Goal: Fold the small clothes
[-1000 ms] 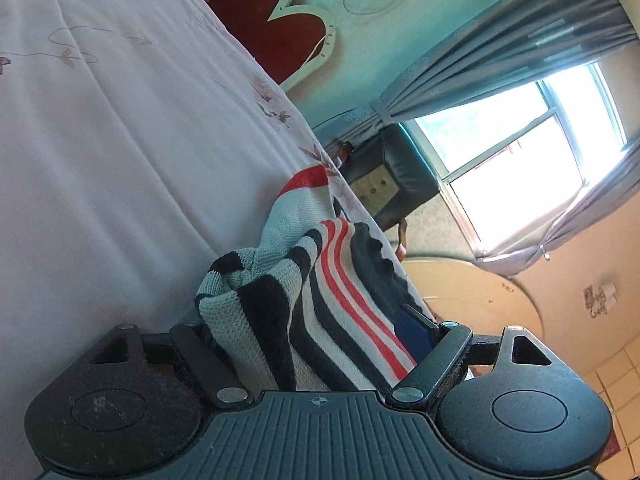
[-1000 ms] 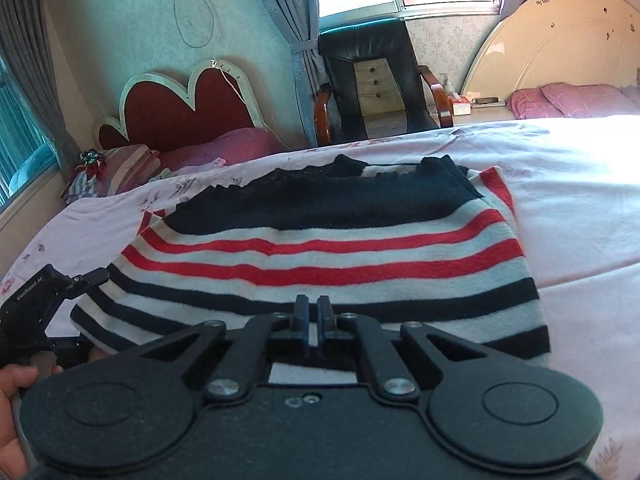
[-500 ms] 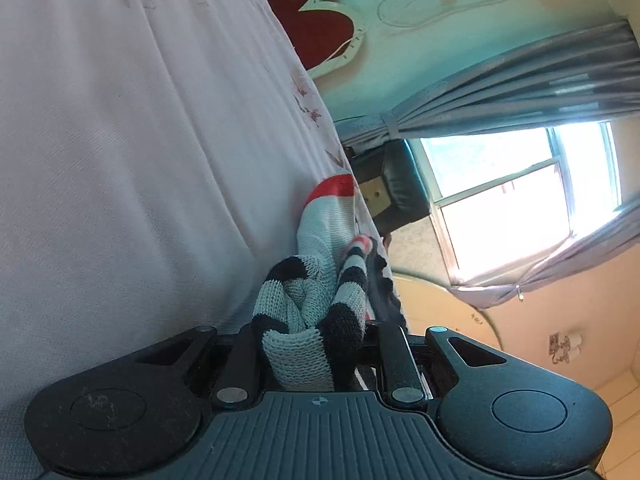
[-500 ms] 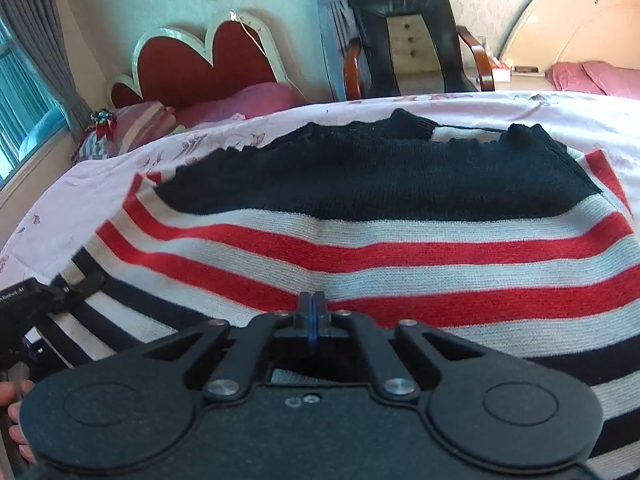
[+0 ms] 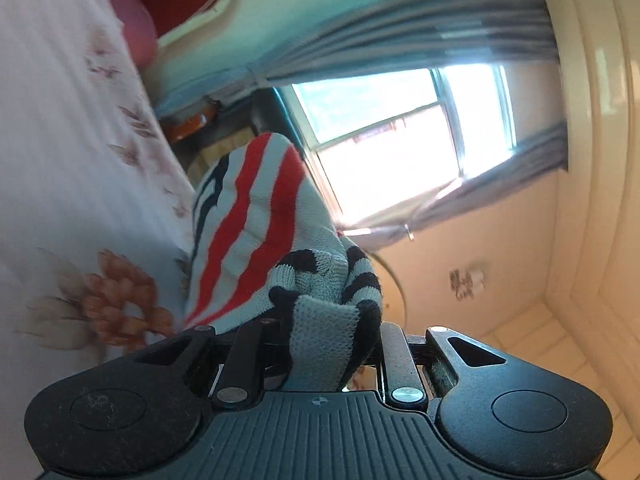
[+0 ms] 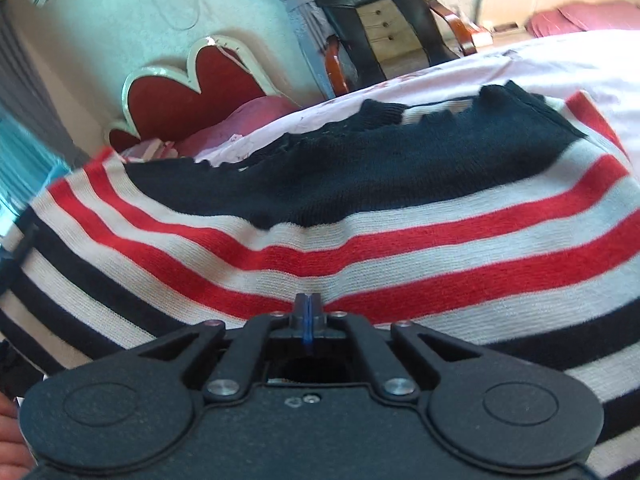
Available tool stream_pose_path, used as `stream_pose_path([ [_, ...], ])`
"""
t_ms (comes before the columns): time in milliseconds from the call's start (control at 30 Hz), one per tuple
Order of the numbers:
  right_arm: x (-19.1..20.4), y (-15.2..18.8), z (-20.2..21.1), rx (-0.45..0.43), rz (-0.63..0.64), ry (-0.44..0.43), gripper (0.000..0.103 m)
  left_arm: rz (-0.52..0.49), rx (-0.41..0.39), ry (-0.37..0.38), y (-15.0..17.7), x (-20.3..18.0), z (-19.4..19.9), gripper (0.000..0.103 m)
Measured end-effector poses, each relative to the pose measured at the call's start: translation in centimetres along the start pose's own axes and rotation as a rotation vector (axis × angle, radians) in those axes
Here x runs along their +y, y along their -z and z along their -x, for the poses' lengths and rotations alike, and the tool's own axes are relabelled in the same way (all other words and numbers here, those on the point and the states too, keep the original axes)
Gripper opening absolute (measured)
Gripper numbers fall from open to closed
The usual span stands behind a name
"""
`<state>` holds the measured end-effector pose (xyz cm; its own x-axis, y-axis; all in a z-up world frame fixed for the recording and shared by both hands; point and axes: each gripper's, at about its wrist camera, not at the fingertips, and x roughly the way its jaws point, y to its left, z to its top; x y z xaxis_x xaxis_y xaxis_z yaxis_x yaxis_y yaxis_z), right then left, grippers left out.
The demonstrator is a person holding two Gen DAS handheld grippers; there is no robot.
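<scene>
A striped knit sweater (image 6: 360, 216), white with red and dark navy bands and a navy top panel, lies spread on the bed in the right wrist view. My right gripper (image 6: 307, 312) is shut, fingertips together over a red stripe; whether it pinches cloth I cannot tell. In the left wrist view my left gripper (image 5: 320, 340) is shut on a bunched edge of the sweater (image 5: 256, 216) and holds it lifted off the sheet, the cloth trailing down from the jaws.
The pale pink floral bed sheet (image 5: 60, 160) covers the bed. A red heart-shaped headboard (image 6: 180, 92) and pink pillows stand at the far side. A black armchair (image 6: 380, 20) sits by the curtained window (image 5: 400, 136).
My left gripper closed on the sweater's edge and has lifted it up, tilting towards the window. My right gripper moved forward over the sweater, staying shut.
</scene>
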<state>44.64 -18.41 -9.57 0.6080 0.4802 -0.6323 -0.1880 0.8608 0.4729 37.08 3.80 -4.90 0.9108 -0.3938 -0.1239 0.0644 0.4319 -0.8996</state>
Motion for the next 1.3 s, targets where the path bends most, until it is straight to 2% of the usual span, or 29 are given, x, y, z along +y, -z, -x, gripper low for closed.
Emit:
stream_pose_path([
  [33,-0.7,-0.1,1.1,-0.028,-0.043,0.004,0.0,-0.027,0.04,0.007,0.8,-1.3,-1.2,0.018],
  [100,-2.7,-0.3,3.7,-0.097,-0.138,-0.009,0.008,-0.085,0.129,0.01,3.0,-3.3,-3.5,0.018],
  [200,-6.5,-0.3,8.3,-0.196,-0.26,0.018,0.008,-0.133,0.251,-0.031,7.3,-4.3,-7.4,0.018],
  [267,-8.9,-0.2,11.3,-0.25,-0.33,0.021,0.017,-0.18,0.355,-0.096,10.9,-4.3,-10.1,0.019],
  [333,-10.8,0.1,13.7,-0.281,-0.377,0.034,0.021,-0.258,0.462,-0.193,13.9,-4.7,-12.6,0.021],
  [400,-12.3,0.3,15.4,-0.279,-0.41,0.015,0.041,-0.378,0.439,-0.183,15.5,-6.1,-12.2,0.038],
  [433,-12.7,0.4,16.0,-0.279,-0.419,0.008,0.056,-0.38,0.453,-0.154,15.5,-6.9,-11.7,0.061],
  [467,-13.0,0.5,16.5,-0.285,-0.424,-0.001,0.061,-0.364,0.464,-0.118,15.0,-7.6,-11.4,0.077],
  [567,-13.1,1.0,17.2,-0.277,-0.43,-0.034,0.063,-0.407,0.43,-0.084,12.5,-9.6,-7.8,0.078],
  [633,-12.6,0.7,16.6,-0.242,-0.433,-0.07,0.064,-0.434,0.357,-0.096,10.1,-9.6,-5.3,0.078],
  [733,-11.4,0.3,14.1,-0.143,-0.416,-0.098,0.07,-0.481,0.289,-0.261,5.6,-6.9,-4.0,0.078],
  [833,-10.1,0.0,11.7,-0.071,-0.375,-0.071,0.07,-0.439,0.303,-0.364,2.7,-2.9,-3.9,0.078],
  [900,-9.3,-0.2,10.6,-0.019,-0.356,-0.054,0.07,-0.44,0.328,-0.417,2.6,-1.2,-4.7,0.078],
  [933,-8.8,-0.4,10.0,0.009,-0.327,-0.022,0.07,-0.424,0.34,-0.419,2.9,-0.2,-5.1,0.078],
  [1000,-7.7,-0.5,9.3,0.037,-0.249,0.048,0.061,-0.387,0.336,-0.4,3.7,0.9,-6.0,0.078],
  [1033,-6.9,-0.6,9.2,0.037,-0.194,0.069,0.045,-0.395,0.334,-0.402,3.9,0.9,-6.2,0.078],
  [1067,-6.3,-0.7,8.9,0.035,-0.134,0.088,0.032,-0.408,0.33,-0.404,4.0,0.8,-6.4,0.078],
  [1133,-5.2,-0.7,9.1,0.016,-0.016,0.13,0.027,-0.429,0.334,-0.401,4.5,0.3,-6.8,0.078],
  [1233,-3.4,-0.8,10.9,-0.078,0.161,0.18,0.024,-0.49,0.336,-0.381,4.9,-1.0,-7.8,0.078],
  [1300,-2.9,-1.1,12.8,-0.165,0.221,0.183,0.024,-0.546,0.335,-0.364,5.4,-2.4,-8.5,0.078],
])
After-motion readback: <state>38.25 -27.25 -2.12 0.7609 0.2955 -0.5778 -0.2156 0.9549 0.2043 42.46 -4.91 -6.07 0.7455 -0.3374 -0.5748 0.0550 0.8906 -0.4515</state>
